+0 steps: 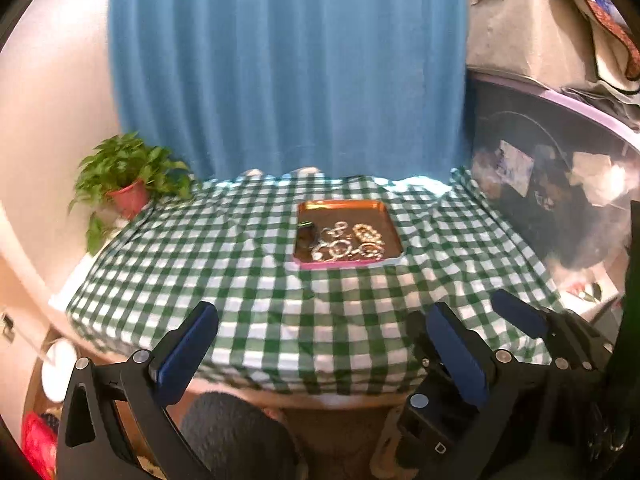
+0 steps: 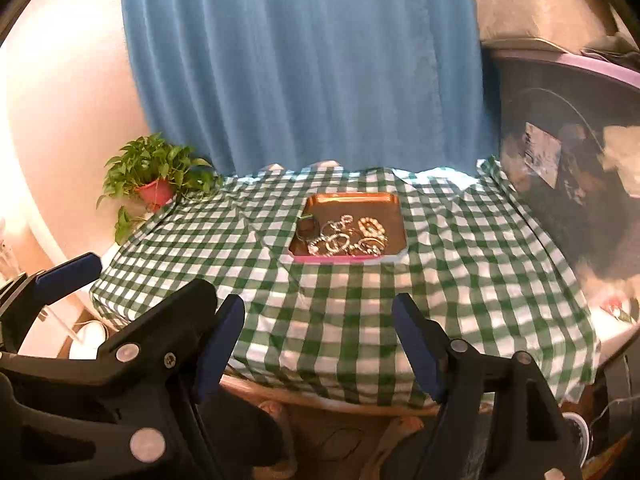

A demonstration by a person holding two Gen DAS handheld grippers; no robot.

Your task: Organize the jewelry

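An orange tray with a pink front rim point(image 1: 344, 265) point(image 2: 348, 258) sits on the green checked tablecloth, toward the far middle. It holds a heap of silver and gold jewelry point(image 1: 352, 242) point(image 2: 352, 238) and a dark small object point(image 1: 306, 234) point(image 2: 306, 228) at its left side. My left gripper point(image 1: 324, 320) is open and empty, near the table's front edge, well short of the tray. My right gripper point(image 2: 318, 312) is open and empty, also at the front edge. The right gripper's fingers point(image 1: 516, 312) show at the right of the left wrist view.
A potted green plant in a red pot point(image 1: 128, 184) point(image 2: 156, 180) stands at the table's far left corner. A blue curtain point(image 1: 288, 72) hangs behind. Dark bins and boxes point(image 1: 552, 184) crowd the right side. The tablecloth point(image 2: 340, 312) is rumpled.
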